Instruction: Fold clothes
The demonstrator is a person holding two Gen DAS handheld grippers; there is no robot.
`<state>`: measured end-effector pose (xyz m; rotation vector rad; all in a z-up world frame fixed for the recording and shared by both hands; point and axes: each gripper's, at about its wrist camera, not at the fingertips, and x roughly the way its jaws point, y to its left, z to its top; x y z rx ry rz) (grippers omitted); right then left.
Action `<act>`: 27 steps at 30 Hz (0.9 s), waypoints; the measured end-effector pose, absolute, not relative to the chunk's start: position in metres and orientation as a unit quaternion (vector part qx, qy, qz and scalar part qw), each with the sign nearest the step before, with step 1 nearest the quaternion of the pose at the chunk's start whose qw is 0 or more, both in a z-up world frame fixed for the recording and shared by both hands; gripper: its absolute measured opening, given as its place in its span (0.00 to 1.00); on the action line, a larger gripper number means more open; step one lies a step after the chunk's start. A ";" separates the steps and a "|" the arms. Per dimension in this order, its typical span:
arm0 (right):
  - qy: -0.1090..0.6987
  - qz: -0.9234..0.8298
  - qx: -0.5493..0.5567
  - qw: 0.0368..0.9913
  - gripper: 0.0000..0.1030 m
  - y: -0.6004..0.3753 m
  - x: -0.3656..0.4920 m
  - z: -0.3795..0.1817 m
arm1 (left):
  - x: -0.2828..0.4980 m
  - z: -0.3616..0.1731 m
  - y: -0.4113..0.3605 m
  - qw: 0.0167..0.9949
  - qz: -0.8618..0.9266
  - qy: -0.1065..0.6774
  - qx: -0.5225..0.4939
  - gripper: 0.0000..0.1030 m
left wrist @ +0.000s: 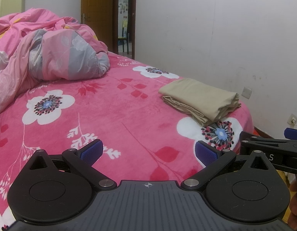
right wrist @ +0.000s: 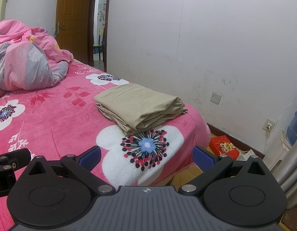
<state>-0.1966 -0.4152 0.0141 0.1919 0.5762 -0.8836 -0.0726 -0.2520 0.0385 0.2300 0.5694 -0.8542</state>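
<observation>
We see a crumpled pink quilt [left wrist: 42, 52] far ahead-left of our L gripper [left wrist: 149, 153], whose fingers stand wide apart w/ nothing between, over the pink floral blanket [left wrist: 110, 111]. Folded beige garment [left wrist: 201, 101] lies ahead-right of it, near the bed's edge. Our R gripper [right wrist: 146, 156] is also spread apart & empty; garment [right wrist: 140, 105] sits straight ahead, well apart from its tips. Red box [right wrist: 224, 147] on floor just past its right finger.

Letter "S" in pale print on the black body of the right gripper [left wrist: 271, 150] at the left wrist view's edge, letters "AI" on the left gripper [right wrist: 4, 175] body in the right wrist view, both cut off
</observation>
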 end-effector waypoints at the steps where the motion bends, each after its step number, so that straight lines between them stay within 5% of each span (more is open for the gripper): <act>1: 0.274 -0.421 0.091 0.860 1.00 -0.415 -0.197 0.014 | -0.073 0.038 -0.252 0.865 -0.408 0.271 0.110 1.00; 27: 0.275 -0.421 0.091 0.860 1.00 -0.414 -0.197 0.013 | -0.072 0.038 -0.251 0.864 -0.408 0.273 0.111 1.00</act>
